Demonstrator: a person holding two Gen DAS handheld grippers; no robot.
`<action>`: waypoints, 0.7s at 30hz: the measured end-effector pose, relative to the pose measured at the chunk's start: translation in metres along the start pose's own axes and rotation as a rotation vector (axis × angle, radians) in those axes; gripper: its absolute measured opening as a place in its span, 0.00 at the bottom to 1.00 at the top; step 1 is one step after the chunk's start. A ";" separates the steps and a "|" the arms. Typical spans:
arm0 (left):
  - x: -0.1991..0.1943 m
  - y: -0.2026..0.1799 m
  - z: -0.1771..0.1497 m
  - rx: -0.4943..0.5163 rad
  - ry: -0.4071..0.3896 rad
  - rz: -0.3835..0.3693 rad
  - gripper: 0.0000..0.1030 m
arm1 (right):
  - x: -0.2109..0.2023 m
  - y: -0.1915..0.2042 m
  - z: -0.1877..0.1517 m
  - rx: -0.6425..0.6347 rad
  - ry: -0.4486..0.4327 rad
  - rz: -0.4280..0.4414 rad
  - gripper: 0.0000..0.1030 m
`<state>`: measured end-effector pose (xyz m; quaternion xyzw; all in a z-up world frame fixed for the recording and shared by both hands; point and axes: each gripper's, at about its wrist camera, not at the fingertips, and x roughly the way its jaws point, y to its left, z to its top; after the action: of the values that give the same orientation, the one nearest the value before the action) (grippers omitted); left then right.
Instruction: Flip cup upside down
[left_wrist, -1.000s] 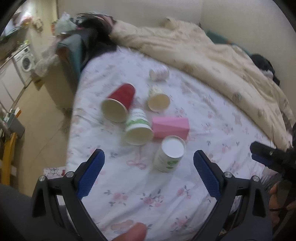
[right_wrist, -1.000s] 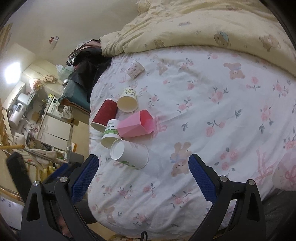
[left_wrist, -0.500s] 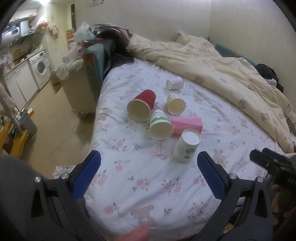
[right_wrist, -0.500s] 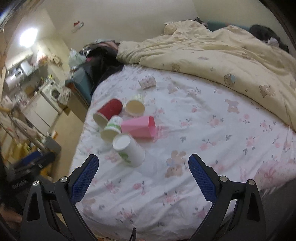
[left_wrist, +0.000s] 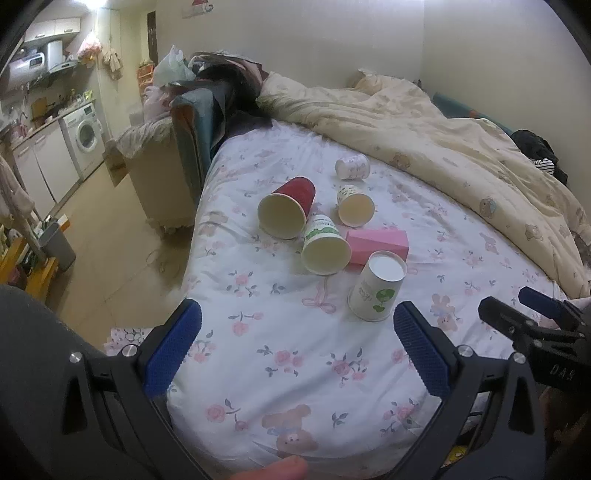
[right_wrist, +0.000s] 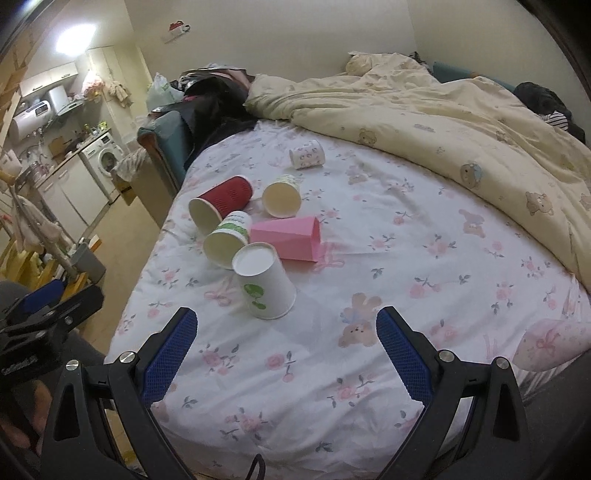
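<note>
White cup (right_wrist: 265, 284) with green leaf print: stands mouth-down on the floral bedsheet (right_wrist: 406, 258), base up, nearest of the cluster to both claws. Long axis near vertical, leaning slightly. Already looks inverted; by my reading the flip is done for this one.

Behind it, all on their sides: green-banded cup (right_wrist: 226, 240) touching or just beside it, pink cup (right_wrist: 290, 238), red cup (right_wrist: 221, 206), a cream-lined cup (right_wrist: 282, 197), a small patterned cup (right_wrist: 307, 154) well apart.

Right gripper (right_wrist: 286, 354): spread wide, empty, cup straight ahead, slightly left of centre.
Left gripper (left_wrist: 297, 345): spread, empty; white cup (left_wrist: 376, 286) ahead-right, near its right finger.

Right view shows the pink cup's open mouth; left view shows only its flank.
</note>
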<state>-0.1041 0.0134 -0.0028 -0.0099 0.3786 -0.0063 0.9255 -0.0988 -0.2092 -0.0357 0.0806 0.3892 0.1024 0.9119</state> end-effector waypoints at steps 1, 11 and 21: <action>0.001 0.000 0.000 0.000 0.003 0.000 1.00 | 0.000 -0.001 0.001 0.005 -0.004 -0.002 0.97; 0.006 0.000 -0.001 -0.020 0.025 -0.005 1.00 | -0.002 -0.006 0.002 0.026 -0.012 0.000 0.97; 0.007 0.001 -0.001 -0.020 0.025 -0.006 1.00 | -0.003 -0.006 0.003 0.028 -0.012 0.002 0.97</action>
<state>-0.0996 0.0139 -0.0079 -0.0202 0.3902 -0.0056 0.9205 -0.0981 -0.2163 -0.0334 0.0942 0.3851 0.0975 0.9129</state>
